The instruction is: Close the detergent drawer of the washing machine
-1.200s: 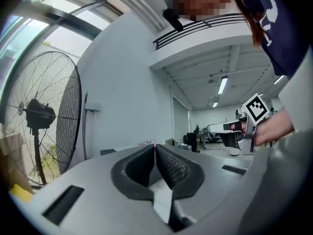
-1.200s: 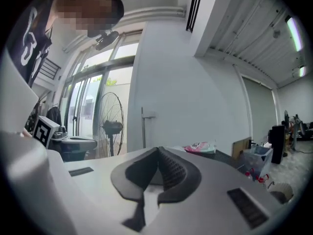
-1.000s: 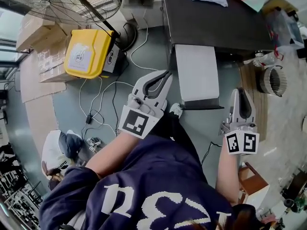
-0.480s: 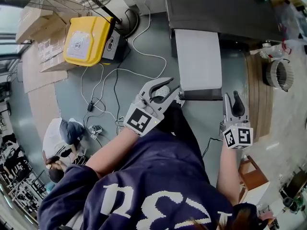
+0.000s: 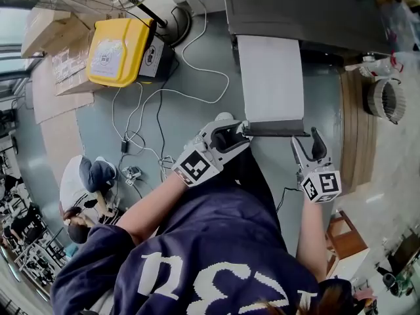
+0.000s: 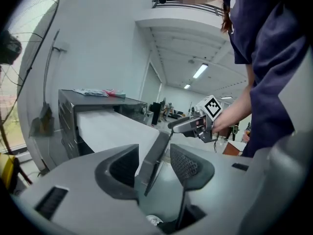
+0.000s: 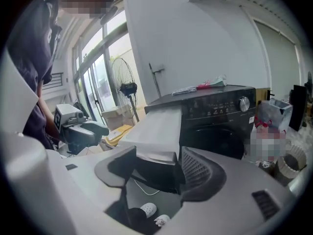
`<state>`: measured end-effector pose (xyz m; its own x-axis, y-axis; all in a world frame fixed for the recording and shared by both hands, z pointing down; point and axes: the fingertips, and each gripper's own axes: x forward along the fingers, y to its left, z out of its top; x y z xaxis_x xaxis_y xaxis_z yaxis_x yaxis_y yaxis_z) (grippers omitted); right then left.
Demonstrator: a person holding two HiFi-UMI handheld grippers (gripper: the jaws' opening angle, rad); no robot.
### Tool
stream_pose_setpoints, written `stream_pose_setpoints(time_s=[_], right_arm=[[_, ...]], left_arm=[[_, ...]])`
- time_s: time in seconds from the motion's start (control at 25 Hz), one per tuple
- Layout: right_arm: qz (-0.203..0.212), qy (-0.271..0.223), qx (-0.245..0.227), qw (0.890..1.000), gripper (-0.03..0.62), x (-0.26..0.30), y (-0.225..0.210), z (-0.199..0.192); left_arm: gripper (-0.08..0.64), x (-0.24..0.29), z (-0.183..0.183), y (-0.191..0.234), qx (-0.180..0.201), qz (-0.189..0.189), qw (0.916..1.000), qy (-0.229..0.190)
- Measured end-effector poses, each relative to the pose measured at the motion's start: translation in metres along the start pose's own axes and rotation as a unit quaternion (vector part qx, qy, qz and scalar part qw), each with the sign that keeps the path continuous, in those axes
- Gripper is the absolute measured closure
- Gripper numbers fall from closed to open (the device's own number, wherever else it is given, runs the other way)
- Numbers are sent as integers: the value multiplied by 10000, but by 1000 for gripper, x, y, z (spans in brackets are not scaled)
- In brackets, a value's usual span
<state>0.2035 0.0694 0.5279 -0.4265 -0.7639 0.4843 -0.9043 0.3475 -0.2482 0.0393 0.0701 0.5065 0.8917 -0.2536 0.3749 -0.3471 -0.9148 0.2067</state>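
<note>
The dark washing machine (image 5: 295, 8) has its long white detergent drawer (image 5: 270, 77) pulled far out toward me. Its dark front panel (image 5: 272, 128) stands at the near end. My left gripper (image 5: 231, 136) is at that panel's left corner. In the left gripper view the panel's edge (image 6: 155, 155) stands between the left gripper (image 6: 154, 169) pads, which do not clamp it. My right gripper (image 5: 307, 146) is at the right corner, and the drawer's end (image 7: 156, 153) shows between the right gripper (image 7: 159, 174) pads. Both grippers' jaws have just been opening.
A yellow case (image 5: 121, 52) and loose cables (image 5: 151, 110) lie on the floor left of the drawer. Cardboard boxes (image 5: 56, 64) and a standing fan (image 7: 128, 89) are beyond. A spool (image 5: 384, 100) sits at the right. A crouching person (image 5: 82, 189) is at the far left.
Both grippers came down to the drawer's near end and their jaws spread wider. The left now straddles the front panel's left corner, the right the right corner.
</note>
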Motion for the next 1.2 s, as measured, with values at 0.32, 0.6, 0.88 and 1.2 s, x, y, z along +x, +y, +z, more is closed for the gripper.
stream_pose_setpoints(time_s=[0.32, 0.6, 0.88, 1.2], right_arm=[[367, 230, 115, 9990, 296, 2, 4, -16], [367, 424, -160, 9983, 329, 4, 2, -21], [400, 293, -237, 9985, 351, -2, 2, -15], [439, 145, -343, 9983, 364, -4, 0, 1]], left_arm=[[365, 14, -29, -8, 49, -224, 9989, 409], [482, 17, -29, -4, 136, -193, 9991, 344], [494, 14, -28, -7, 261, -206, 9988, 365], [495, 13, -11, -2, 244, -112, 9994, 219]])
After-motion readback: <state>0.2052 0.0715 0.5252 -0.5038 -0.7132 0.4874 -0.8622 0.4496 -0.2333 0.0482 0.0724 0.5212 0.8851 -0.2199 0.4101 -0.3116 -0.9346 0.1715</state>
